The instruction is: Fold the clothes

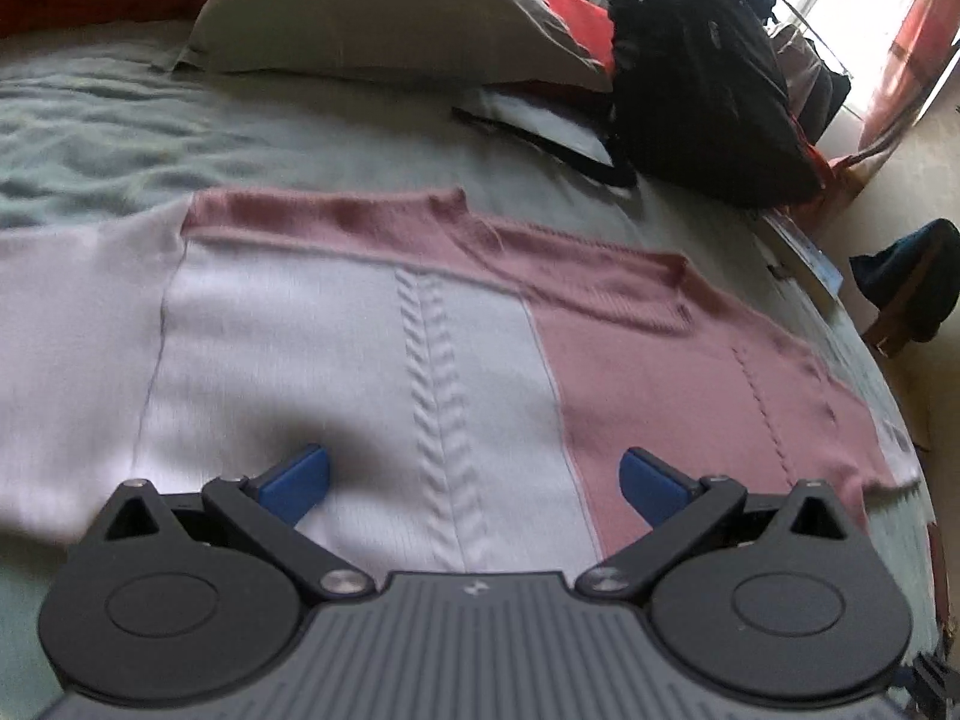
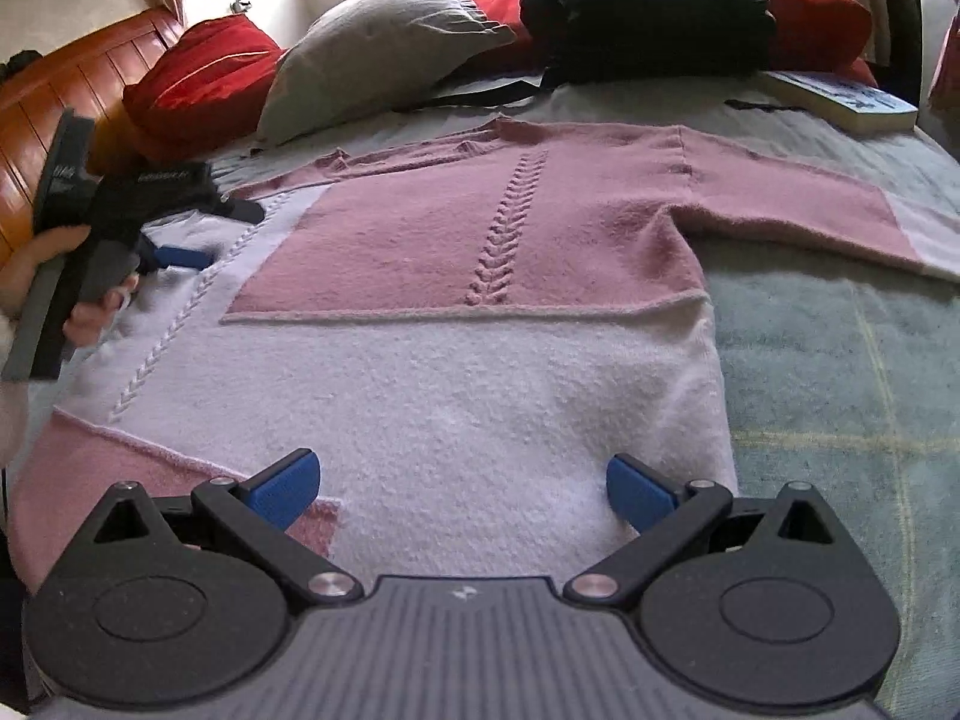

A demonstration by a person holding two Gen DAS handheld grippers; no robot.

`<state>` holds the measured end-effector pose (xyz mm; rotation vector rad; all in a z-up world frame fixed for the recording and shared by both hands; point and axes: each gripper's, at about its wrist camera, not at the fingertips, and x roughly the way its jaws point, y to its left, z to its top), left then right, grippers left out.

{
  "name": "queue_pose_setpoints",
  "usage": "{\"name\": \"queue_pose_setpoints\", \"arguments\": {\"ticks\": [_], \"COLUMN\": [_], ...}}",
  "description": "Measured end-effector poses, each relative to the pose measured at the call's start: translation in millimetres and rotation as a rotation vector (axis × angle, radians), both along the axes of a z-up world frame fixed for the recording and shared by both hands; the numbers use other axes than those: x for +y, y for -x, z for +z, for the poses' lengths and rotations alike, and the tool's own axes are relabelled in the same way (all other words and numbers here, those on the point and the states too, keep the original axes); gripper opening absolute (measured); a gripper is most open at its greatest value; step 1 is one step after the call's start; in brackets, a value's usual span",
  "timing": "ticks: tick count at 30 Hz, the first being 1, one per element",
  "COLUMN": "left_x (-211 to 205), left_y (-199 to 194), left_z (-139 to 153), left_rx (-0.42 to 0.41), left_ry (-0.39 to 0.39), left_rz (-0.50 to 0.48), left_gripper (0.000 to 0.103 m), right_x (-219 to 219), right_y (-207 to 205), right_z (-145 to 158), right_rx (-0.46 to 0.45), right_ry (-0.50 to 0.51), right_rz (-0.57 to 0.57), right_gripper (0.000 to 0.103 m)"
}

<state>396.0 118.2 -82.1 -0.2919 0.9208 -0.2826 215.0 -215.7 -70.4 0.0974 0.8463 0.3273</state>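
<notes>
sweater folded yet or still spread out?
Spread flat, unfolded. The pink and white sweater lies open on the bed, one sleeve stretched sideways. Both grippers are open, holding nothing.

My left gripper [image 1: 474, 480] and right gripper [image 2: 463, 483] look alike: blue fingers [image 2: 285, 489] on black linkage arms, silver pivot screws, two round black housings, and a ribbed grey body with a small white mark at its centre.

Bed [image 2: 840, 348] carried the pink-and-white sweater [image 2: 480, 276] flat at centre; grey pillow [image 2: 384, 42] at 11 o'clock, black backpack [image 2: 642, 6] at 12, book [image 2: 840, 99] at 2.
</notes>
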Motion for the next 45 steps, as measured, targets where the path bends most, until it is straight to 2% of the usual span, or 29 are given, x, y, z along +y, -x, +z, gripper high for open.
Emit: {"name": "queue_pose_setpoints", "arguments": {"ticks": [7,13,16,20,22,24,28,31,36,41,45], "left_x": [-2.6,1.8,2.2,-6.0,-10.6,-13.9,-16.0,-13.4,-22.6,-50.1,-64.5], "left_y": [-51.6,-89.5,-102.6,-103.7,-90.6,-69.4,-15.9,31.0,113.5,176.2,207.0], "left_z": [-4.7,-8.6,-10.6,-4.5,10.6,31.6,78.8,102.2,98.7,62.3,31.8], "left_rx": [0.001,0.010,0.009,0.014,0.007,-0.028,-0.091,-0.104,-0.113,-0.120,-0.121], "left_ry": [-0.061,-0.062,-0.075,-0.137,-0.154,-0.164,-0.214,-0.261,-0.325,-0.380,-0.372], "left_rz": [-0.008,0.016,0.037,0.049,0.050,0.005,-0.085,-0.142,-0.240,-0.317,-0.342], "left_gripper": [0.102,0.102,0.102,0.102,0.102,0.102,0.102,0.102,0.102,0.102,0.102], "right_x": [6.6,4.2,3.4,0.4,-0.1,-0.2,1.3,6.5,19.1,33.5,36.3], "right_y": [-4.7,-8.8,-9.4,-5.3,-0.9,5.4,17.9,25.2,31.5,32.2,36.4], "right_z": [4.1,3.9,2.2,3.3,5.9,10.4,21.4,23.9,17.2,2.0,-9.4], "right_rx": [-0.014,-0.007,-0.007,-0.007,-0.006,-0.015,-0.040,-0.040,-0.029,-0.069,-0.099], "right_ry": [0.016,-0.003,-0.001,0.009,0.028,0.042,0.033,0.034,0.029,0.087,0.116], "right_rz": [0.055,0.074,0.076,0.063,0.055,0.054,0.064,0.078,0.130,0.184,0.197], "right_gripper": [0.103,0.103,0.103,0.103,0.103,0.103,0.103,0.103,0.103,0.103,0.103]}}
